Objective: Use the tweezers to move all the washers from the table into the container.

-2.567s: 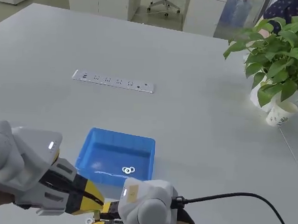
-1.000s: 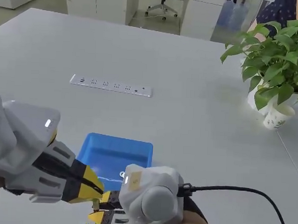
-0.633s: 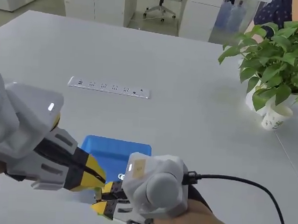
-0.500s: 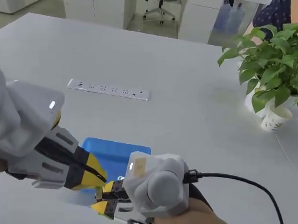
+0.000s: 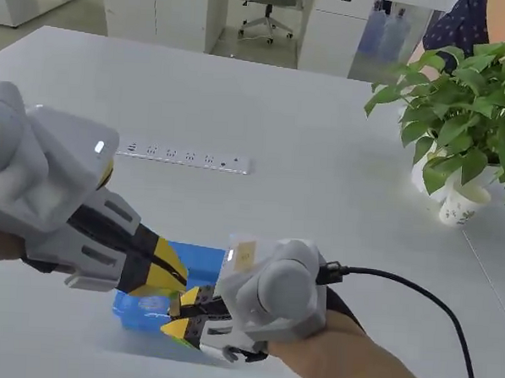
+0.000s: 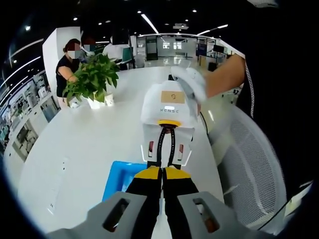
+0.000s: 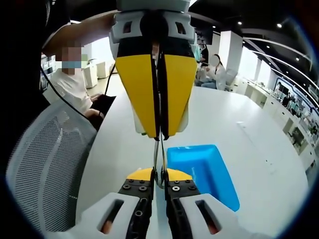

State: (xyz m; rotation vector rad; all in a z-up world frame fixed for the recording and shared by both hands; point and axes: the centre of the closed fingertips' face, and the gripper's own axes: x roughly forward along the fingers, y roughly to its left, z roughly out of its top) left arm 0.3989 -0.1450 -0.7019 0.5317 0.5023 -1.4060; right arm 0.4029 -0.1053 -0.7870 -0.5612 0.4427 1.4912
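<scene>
**Tweezers pinched between 2 grippers beside the container**

The left gripper (image 5: 178,280) has its yellow jaws pressed flat on the tweezers (image 7: 158,149). The right gripper (image 5: 181,312) meets it nose to nose, its own 2 jaws drawn in almost to touching around the tweezers' free end. Whether a washer sits in the tips is too small to tell.

The blue container (image 7: 199,167) lies on the table (image 5: 322,150). In the right gripper view it sits at 3 o'clock of the tweezers, just beside them rather than under them. In the head view both grippers hang over it and hide part of it.

The likely trouble comes from 1 thin tool shared by 2 hands:

- **Twisting:** if the hands drift apart or roll against each other, the tweezers could pivot in the left jaws and lose their aim.
- **Early release:** if the right gripper eases its squeeze here, the tips would probably spring apart. Anything held would then land on the table at 9 o'clock of the container.
- **Low pass:** a low sweep could also shove the light container sideways.
</scene>
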